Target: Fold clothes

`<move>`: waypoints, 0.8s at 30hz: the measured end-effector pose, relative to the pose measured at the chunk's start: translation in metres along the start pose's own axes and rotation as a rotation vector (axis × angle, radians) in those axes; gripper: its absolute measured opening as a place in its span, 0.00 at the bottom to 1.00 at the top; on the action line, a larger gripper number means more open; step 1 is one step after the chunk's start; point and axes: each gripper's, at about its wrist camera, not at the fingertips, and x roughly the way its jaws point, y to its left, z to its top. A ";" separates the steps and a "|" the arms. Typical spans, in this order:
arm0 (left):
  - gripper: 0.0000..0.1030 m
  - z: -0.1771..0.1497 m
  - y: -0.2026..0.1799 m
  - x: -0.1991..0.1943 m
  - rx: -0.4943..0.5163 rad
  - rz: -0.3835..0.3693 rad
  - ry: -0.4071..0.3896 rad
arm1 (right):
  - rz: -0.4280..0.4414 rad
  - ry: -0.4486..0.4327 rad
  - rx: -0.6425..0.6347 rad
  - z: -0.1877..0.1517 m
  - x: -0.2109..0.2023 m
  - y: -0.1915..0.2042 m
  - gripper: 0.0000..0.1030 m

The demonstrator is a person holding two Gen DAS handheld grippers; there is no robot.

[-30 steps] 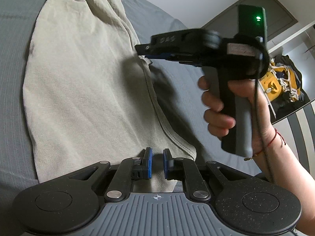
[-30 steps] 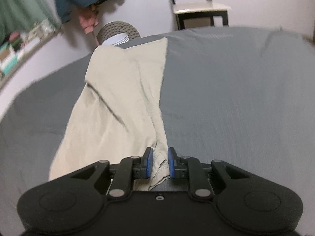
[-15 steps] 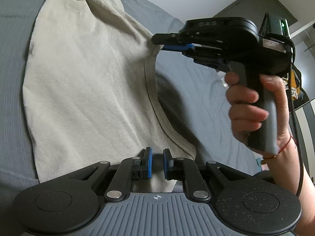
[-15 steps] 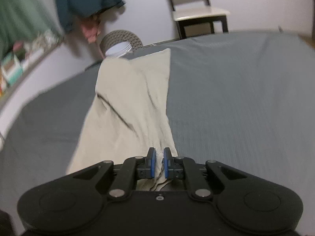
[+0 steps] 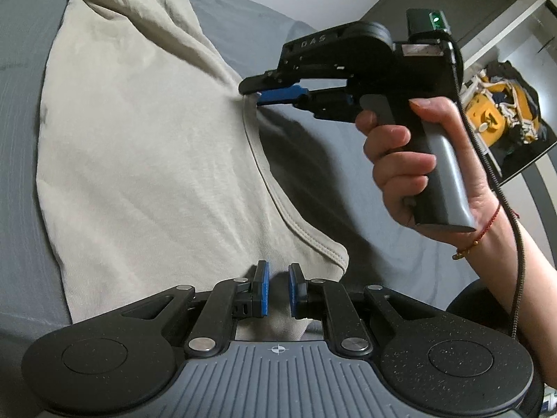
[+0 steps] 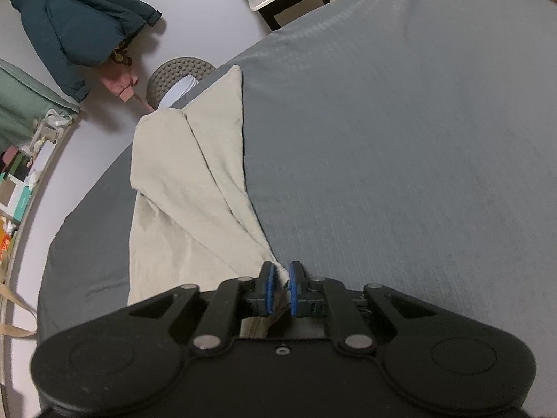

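The garment (image 5: 146,160) is plain pale beige, lying on a bed (image 6: 400,160) covered in mid grey with a fine ribbed weave. Both the left gripper (image 5: 277,292) and the right gripper (image 6: 278,287) are black with bright blue pads, and the left one's housing has a grey ridged panel. A dark teal jacket (image 6: 73,31) hangs against a pale wall, a pink piece below it. The person's wrist carries a red string bracelet (image 5: 482,230).

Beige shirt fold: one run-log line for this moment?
stage: fold start | left gripper: shut on beige shirt hem | right gripper: shut on shirt edge, lifted | surface: grey bed
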 end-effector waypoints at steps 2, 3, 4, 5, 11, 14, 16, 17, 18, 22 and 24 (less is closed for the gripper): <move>0.11 0.001 -0.003 -0.006 0.000 0.007 -0.004 | -0.002 -0.007 0.002 -0.001 -0.004 -0.001 0.19; 0.11 0.002 -0.004 -0.009 0.000 0.010 -0.006 | -0.008 -0.018 -0.004 0.000 -0.007 0.001 0.21; 0.11 0.004 -0.004 -0.015 -0.001 0.007 -0.043 | -0.008 -0.041 -0.020 0.001 -0.013 0.004 0.23; 0.11 0.006 -0.005 -0.021 -0.001 0.003 -0.083 | 0.003 -0.062 -0.035 0.003 -0.019 0.008 0.27; 0.11 0.017 0.027 -0.039 -0.141 0.022 -0.277 | 0.118 -0.187 -0.109 0.008 -0.051 0.028 0.39; 0.11 0.016 0.049 -0.030 -0.222 0.048 -0.305 | 0.149 -0.209 -0.156 0.004 -0.052 0.039 0.39; 0.11 0.014 0.058 -0.030 -0.270 0.039 -0.323 | 0.163 -0.209 -0.185 0.002 -0.049 0.045 0.43; 0.11 0.012 0.060 -0.030 -0.278 0.026 -0.332 | 0.168 -0.207 -0.199 0.001 -0.048 0.048 0.44; 0.11 0.009 0.062 -0.029 -0.284 0.014 -0.341 | 0.174 -0.206 -0.214 0.000 -0.048 0.051 0.46; 0.11 0.006 0.062 -0.025 -0.288 0.000 -0.353 | 0.250 -0.273 -0.265 -0.003 -0.051 0.059 0.83; 0.11 0.006 0.060 -0.021 -0.278 -0.010 -0.342 | 0.256 -0.326 -0.272 -0.001 -0.056 0.062 0.92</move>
